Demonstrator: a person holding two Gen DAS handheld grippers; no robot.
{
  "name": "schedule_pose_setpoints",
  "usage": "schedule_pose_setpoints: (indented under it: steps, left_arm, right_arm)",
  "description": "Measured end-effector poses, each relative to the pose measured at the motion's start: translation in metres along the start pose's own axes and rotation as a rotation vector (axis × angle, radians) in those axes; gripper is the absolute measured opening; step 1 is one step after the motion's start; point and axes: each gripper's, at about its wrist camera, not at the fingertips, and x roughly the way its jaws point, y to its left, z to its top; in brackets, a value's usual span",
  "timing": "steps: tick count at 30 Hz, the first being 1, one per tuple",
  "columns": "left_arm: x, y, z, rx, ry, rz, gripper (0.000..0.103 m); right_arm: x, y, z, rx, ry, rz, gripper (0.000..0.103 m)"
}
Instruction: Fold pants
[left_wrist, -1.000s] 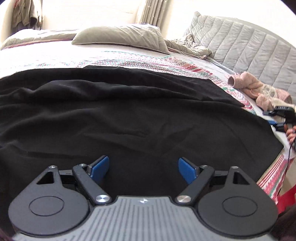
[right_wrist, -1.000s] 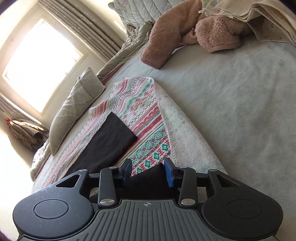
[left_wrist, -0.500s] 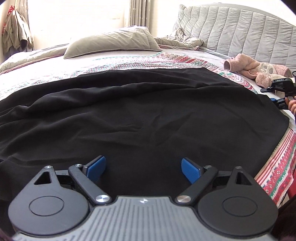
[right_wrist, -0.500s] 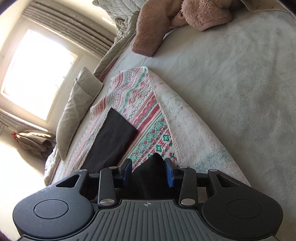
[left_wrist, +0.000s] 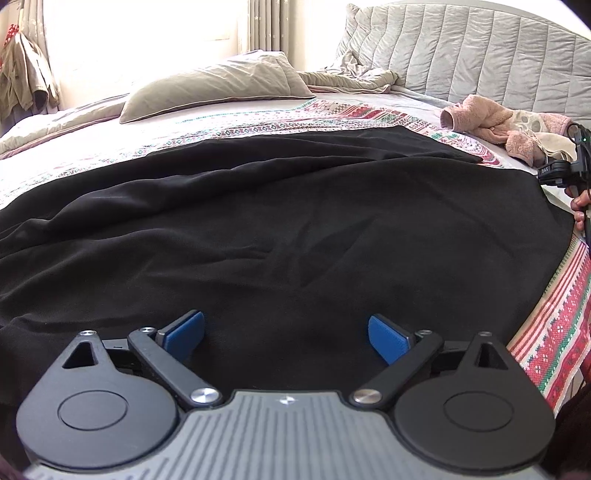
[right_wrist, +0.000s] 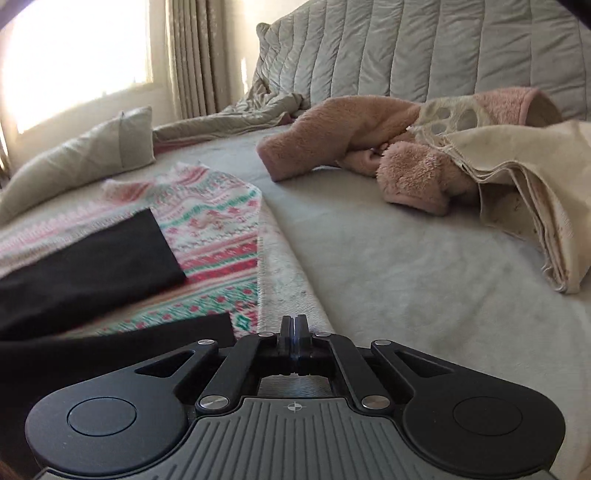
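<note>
Black pants (left_wrist: 280, 229) lie spread, creased; left gripper (left_wrist: 286, 334) wide, right gripper (right_wrist: 294, 328) seemingly closed empty.

My left tool (left_wrist: 286, 338) is angled downward, blue pads (left_wrist: 183, 336) spread as wide as they go, nothing between them. My right tool (right_wrist: 294, 328) also tilts down, fingers pressed flat together, nothing visibly caught. In the left view my right hand (left_wrist: 580, 206) shows at the far right edge, wrapped around its handle.
</note>
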Motion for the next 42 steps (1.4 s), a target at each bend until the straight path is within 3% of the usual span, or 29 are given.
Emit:
schedule_pose_setpoints:
  steps: [1,4,5,6,10,12,16,19,21,24,29,31,32,33,35,42]
  left_arm:
    - [-0.001,0.000,0.000,-0.004,0.000,-0.005,0.103]
    - [-0.006,-0.003,-0.002,0.008,-0.009,-0.052,0.103]
    - [-0.008,-0.006,-0.004,0.025,-0.017,-0.085,0.103]
    - [-0.009,-0.010,-0.004,0.044,-0.023,-0.122,0.103]
    - [-0.012,-0.046,-0.002,0.151,-0.036,-0.292,0.103]
    - [-0.008,-0.071,-0.002,0.213,-0.020,-0.338,0.103]
    - [0.003,-0.117,-0.004,0.342,-0.039,-0.364,0.100]
    - [0.013,-0.136,0.004,0.356,-0.042,-0.396,0.096]
    - [0.018,-0.147,0.008,0.350,-0.029,-0.410,0.095]
    - [0.020,-0.162,0.014,0.351,-0.008,-0.407,0.092]
    - [0.017,-0.170,0.019,0.340,0.006,-0.394,0.083]
    - [0.018,-0.172,0.020,0.330,0.002,-0.377,0.076]
    - [0.018,-0.172,0.020,0.326,-0.001,-0.367,0.065]
    - [0.018,-0.173,0.021,0.319,-0.004,-0.356,0.042]
    - [0.017,-0.175,0.024,0.299,0.002,-0.340,0.019]
    - [0.011,-0.168,0.022,0.330,0.091,-0.432,0.019]
  right_arm:
    - [-0.003,-0.008,0.002,0.056,0.010,0.033,0.001]
    - [-0.011,-0.033,0.008,0.256,0.038,0.169,0.030]
    - [-0.014,-0.040,0.008,0.297,0.040,0.199,0.049]
    - [-0.020,-0.044,0.009,0.329,0.045,0.227,0.057]
    - [-0.048,-0.057,0.008,0.350,0.131,0.247,0.057]
    - [-0.059,-0.061,0.002,0.333,0.195,0.226,0.057]
    - [-0.075,-0.062,-0.021,0.273,0.271,0.249,0.057]
    - [-0.081,-0.054,-0.036,0.223,0.287,0.299,0.050]
    - [-0.083,-0.046,-0.040,0.165,0.271,0.264,0.029]
    - [-0.091,-0.044,-0.038,0.179,0.256,0.283,0.012]
    - [-0.116,-0.046,-0.026,0.191,0.198,0.293,0.011]
    - [-0.123,-0.048,-0.024,0.192,0.194,0.294,0.011]
    - [-0.125,-0.049,-0.024,0.183,0.196,0.293,0.011]
    - [-0.127,-0.049,-0.025,0.170,0.201,0.286,0.011]
    - [-0.127,-0.048,-0.028,0.146,0.225,0.269,0.011]
    - [-0.116,-0.041,-0.048,0.014,0.347,0.190,0.012]
